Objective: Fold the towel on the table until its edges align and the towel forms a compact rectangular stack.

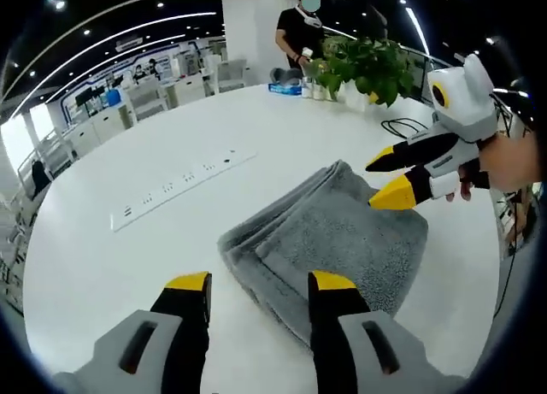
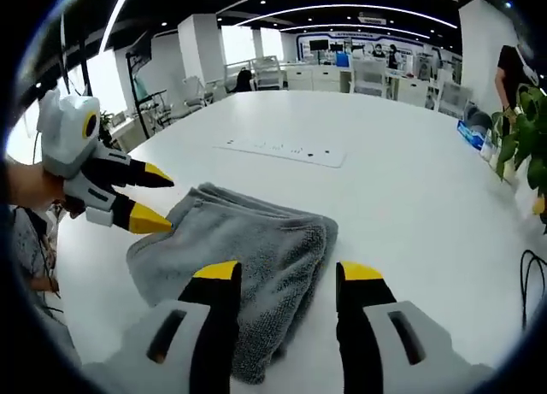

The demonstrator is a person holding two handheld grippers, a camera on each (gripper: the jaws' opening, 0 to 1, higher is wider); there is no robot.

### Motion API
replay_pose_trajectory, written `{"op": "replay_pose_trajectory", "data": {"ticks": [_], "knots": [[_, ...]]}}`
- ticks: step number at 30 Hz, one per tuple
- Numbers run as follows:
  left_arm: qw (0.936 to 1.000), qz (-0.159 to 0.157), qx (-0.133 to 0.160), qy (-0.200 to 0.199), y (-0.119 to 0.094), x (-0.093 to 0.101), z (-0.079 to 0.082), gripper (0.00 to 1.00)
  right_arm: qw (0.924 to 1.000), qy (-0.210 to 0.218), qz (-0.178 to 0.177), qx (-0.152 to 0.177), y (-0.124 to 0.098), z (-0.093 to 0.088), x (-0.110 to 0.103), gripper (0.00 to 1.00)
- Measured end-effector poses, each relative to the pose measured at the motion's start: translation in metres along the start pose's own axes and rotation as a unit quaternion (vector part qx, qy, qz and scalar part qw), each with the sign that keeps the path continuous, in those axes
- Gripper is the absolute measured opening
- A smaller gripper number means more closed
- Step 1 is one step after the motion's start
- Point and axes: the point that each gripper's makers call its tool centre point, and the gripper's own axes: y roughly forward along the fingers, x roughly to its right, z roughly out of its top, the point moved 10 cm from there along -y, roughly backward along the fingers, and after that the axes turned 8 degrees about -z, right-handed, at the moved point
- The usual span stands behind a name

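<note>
Now folded grey towel [image 1: 329, 232] on white table [image 1: 171, 249], both claws parted, empty

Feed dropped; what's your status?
Both grippers open, left gripper, right gripper, holding nothing. Towel folded, lying on table. Nothing in the way.

Grey gripper [image 1: 258, 285] bodies, black jaws, yellow tips.

– What is the towel [image 1: 329, 232] made of?
– Soft, fuzzy grey cloth, seen at the middle of the frame.
– And the table [image 1: 94, 266]?
– A smooth white top with a little shine. The left gripper [image 1: 259, 285] is tipped with smooth yellow plastic.
</note>
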Motion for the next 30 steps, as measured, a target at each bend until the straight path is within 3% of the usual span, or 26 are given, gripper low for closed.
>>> {"op": "replay_pose_trajectory", "data": {"ticks": [4, 10, 13, 18, 23, 27, 30], "knots": [[1.0000, 0.004, 0.006, 0.005, -0.007, -0.001, -0.001, 0.55, 0.9999, -0.005, 0.010, 0.009, -0.004, 0.000, -0.001, 0.53], [0.9999, 0.003, 0.014, 0.004, -0.016, 0.001, -0.002, 0.64, 0.9995, -0.016, 0.020, 0.017, -0.012, 0.001, -0.005, 0.56], [0.9998, 0.004, 0.016, 0.008, -0.021, 0.004, -0.005, 0.68, 0.9993, -0.022, 0.020, 0.024, -0.017, 0.000, -0.006, 0.63], [0.9998, 0.000, 0.020, 0.006, -0.027, 0.010, -0.008, 0.71, 0.9985, -0.036, 0.020, 0.035, -0.023, 0.000, -0.006, 0.75], [0.9998, -0.010, 0.017, 0.010, -0.035, 0.018, -0.010, 0.73, 0.9976, -0.050, 0.021, 0.042, -0.035, 0.001, -0.011, 0.77], [0.9997, -0.013, 0.021, 0.009, -0.044, 0.024, -0.009, 0.73, 0.9968, -0.058, -0.004, 0.055, -0.045, 0.004, -0.010, 0.88], [0.9994, -0.007, 0.031, 0.013, -0.053, 0.027, -0.005, 0.73, 0.9969, -0.053, 0.001, 0.058, -0.053, 0.004, -0.012, 0.87]]}}
